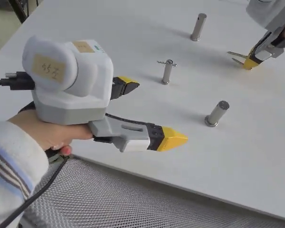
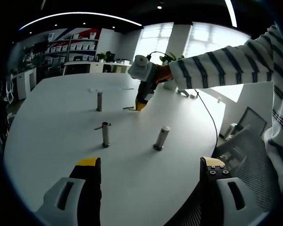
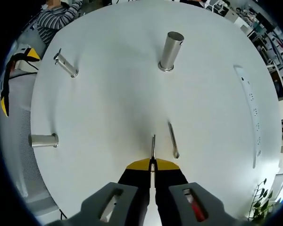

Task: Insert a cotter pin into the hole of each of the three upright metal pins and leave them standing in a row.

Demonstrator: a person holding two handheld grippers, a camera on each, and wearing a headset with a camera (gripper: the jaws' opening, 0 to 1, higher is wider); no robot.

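Three metal pins stand upright on the white table [image 1: 109,28]: a far pin [image 1: 198,26], a middle pin [image 1: 167,71] with a cotter pin through its top, and a near pin [image 1: 216,114]. My left gripper [image 1: 154,111] hovers open and empty at the near edge, left of the near pin [image 2: 161,138]. My right gripper [image 1: 250,62] is low over the table to the right, shut on a cotter pin [image 3: 153,146] that points toward the far pin [image 3: 171,51]. A second cotter pin [image 3: 173,140] lies loose on the table just beside the held one.
A white power strip [image 3: 252,113] lies on the table beyond the right gripper. The table's near edge runs under my left hand, with a grey mesh chair [image 1: 133,199] below it. A person's striped sleeve [image 2: 226,61] reaches in behind the right gripper.
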